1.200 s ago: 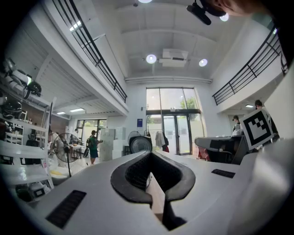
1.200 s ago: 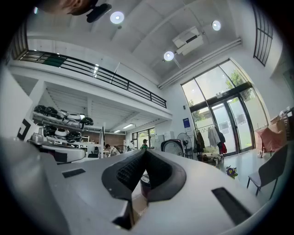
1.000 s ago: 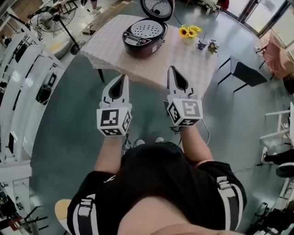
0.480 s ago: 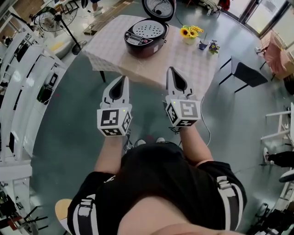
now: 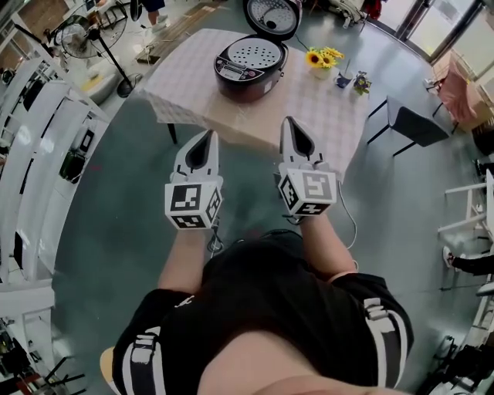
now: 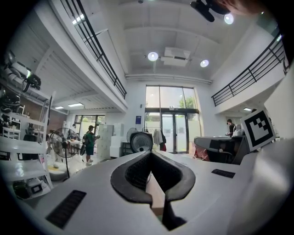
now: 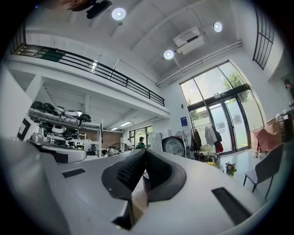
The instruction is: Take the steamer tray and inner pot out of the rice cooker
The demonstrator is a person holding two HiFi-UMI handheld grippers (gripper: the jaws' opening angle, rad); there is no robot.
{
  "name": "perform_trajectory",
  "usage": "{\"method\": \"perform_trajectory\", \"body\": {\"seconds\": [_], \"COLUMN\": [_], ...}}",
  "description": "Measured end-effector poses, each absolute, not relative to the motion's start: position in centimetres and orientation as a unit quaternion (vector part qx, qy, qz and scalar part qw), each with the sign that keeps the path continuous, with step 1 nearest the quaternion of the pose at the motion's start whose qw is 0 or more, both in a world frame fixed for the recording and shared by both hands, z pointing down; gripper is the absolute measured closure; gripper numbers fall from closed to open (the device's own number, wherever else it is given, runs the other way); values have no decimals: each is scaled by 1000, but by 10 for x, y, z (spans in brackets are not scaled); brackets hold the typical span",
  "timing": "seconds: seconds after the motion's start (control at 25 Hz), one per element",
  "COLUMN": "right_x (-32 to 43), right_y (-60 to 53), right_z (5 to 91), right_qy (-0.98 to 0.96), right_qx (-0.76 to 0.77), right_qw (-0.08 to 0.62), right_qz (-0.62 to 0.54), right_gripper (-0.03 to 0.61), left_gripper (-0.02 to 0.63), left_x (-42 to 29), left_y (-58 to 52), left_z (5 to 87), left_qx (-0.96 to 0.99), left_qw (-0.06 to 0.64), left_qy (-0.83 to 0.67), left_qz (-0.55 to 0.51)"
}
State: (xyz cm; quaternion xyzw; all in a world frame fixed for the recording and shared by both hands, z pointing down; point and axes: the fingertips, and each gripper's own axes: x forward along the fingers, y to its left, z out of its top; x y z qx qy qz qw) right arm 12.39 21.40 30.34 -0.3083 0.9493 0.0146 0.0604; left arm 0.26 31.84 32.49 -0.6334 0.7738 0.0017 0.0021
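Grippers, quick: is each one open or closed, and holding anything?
Left gripper: closed, holding nothing.
Right gripper: closed, holding nothing.

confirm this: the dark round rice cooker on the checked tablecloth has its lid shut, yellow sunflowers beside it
The head view shows the lid of the dark round rice cooker standing open. The checked tablecloth and yellow sunflowers are right.

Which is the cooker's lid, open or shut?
Open: the lid stands raised behind the cooker, and the perforated steamer tray shows.
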Motion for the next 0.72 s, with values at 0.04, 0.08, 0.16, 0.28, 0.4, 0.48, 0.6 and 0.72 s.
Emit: {"method": "perform_trajectory", "body": {"seconds": [0.04,0.08,0.16,0.28,0.4,0.48,0.6,0.72], "right_x": [122,119,116,110,98,91,79,63], "right_y": [213,212,209,201,191,179,151,117], "right_z": [306,308,312,316,319,321,323,323], "right_qy": [949,948,947,946,946,947,946,946], "right_qx": [-311,-312,-316,-321,-319,-316,-317,-318], "right_qw": [60,59,55,49,49,53,61,63], "right_qz": [10,8,6,5,1,-11,-26,-29], "right_gripper": [580,580,580,580,580,580,580,580], "left_gripper": [611,611,611,611,611,611,611,611], "left_x": [-1,-5,-11,-18,-30,-38,-49,-63], "left_y": [318,317,315,308,295,282,256,224], "left_z": [326,326,328,334,341,344,347,345], "left_qx": [-635,-635,-635,-637,-637,-638,-640,-641], "left_qw": [3,4,4,-2,-8,-10,-13,-11], "left_qy": [773,772,772,770,771,770,769,767], "left_qz": [2,2,2,0,1,0,-1,-7]}}
